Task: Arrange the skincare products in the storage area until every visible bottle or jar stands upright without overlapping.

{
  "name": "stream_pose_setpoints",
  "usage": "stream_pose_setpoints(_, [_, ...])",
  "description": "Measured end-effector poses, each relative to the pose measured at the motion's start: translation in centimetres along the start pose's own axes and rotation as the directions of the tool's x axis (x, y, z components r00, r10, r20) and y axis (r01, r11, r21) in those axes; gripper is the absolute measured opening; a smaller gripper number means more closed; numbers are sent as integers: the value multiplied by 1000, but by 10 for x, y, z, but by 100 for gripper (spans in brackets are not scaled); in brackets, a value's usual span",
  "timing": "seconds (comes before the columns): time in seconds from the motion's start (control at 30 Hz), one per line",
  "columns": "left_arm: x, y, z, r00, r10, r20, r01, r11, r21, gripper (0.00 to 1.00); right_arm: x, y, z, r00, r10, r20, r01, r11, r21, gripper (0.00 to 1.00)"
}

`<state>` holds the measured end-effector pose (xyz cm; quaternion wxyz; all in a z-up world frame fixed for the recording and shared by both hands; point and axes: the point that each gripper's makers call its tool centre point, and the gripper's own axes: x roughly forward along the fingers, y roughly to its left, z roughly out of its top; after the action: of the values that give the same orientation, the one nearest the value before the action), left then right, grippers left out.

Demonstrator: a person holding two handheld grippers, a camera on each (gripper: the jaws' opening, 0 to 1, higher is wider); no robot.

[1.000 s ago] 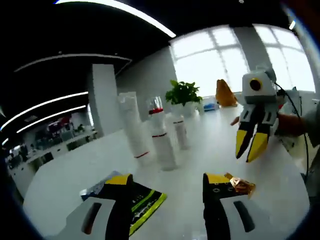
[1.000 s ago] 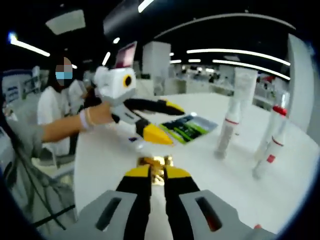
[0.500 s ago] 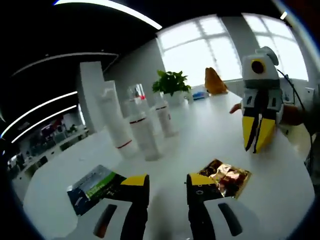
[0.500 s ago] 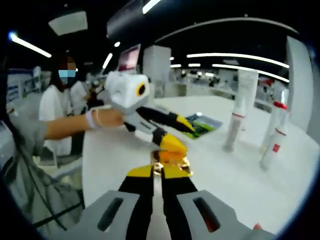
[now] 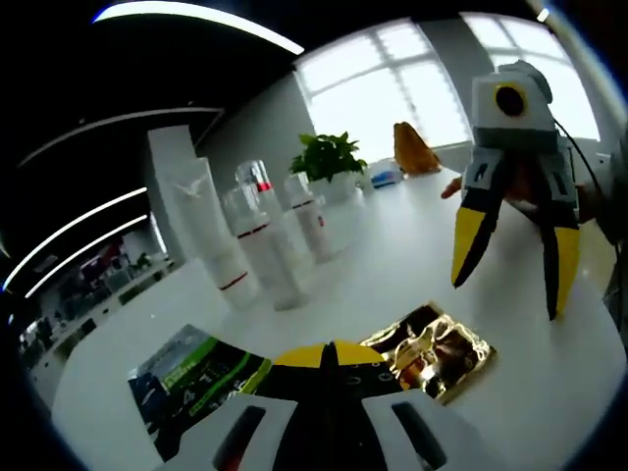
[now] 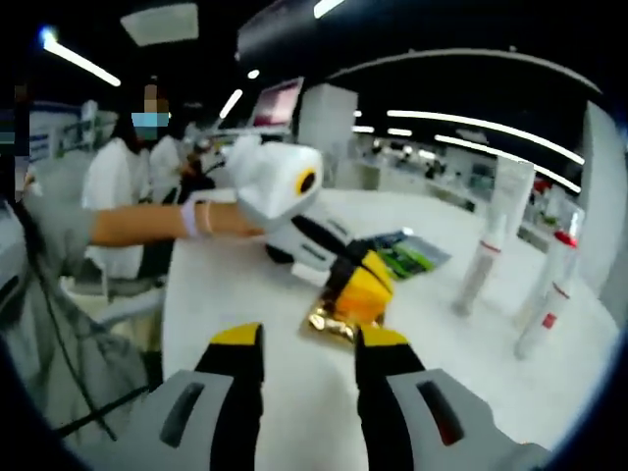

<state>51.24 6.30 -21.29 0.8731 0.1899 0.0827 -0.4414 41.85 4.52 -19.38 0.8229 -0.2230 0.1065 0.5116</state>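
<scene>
Now, in the left gripper view, a green sachet is lying flat on the white table at the left, its print too blurred to read. Behind it, white bottles with red bands are standing upright in a cluster. The left gripper is showing its jaws pressed together, tips just beside the gold sachet. Farther right, the right gripper is hovering with jaws spread. The right gripper view is adding a person's hand holding the left gripper, and two bottles standing at the right.
</scene>
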Motion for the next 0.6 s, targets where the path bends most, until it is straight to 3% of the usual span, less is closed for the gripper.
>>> stream_pose_setpoints(0.33, [-8,-18,0,1000,-4,-1,4,1000,-20,0,18,-6,2,996,-79,-39,73,987,-141,35])
stream_pose_setpoints(0.5, [-8,-14,-1,1000,-4,-2,4,999,-36,0,17,-11,2,988,-144,-59,124,957,-264,29])
stream_pose_setpoints(0.6, [-8,-12,-2,1000,-6,-1,6,999,-37,0,17,-12,5,982,-176,-71,141,926,-349,30])
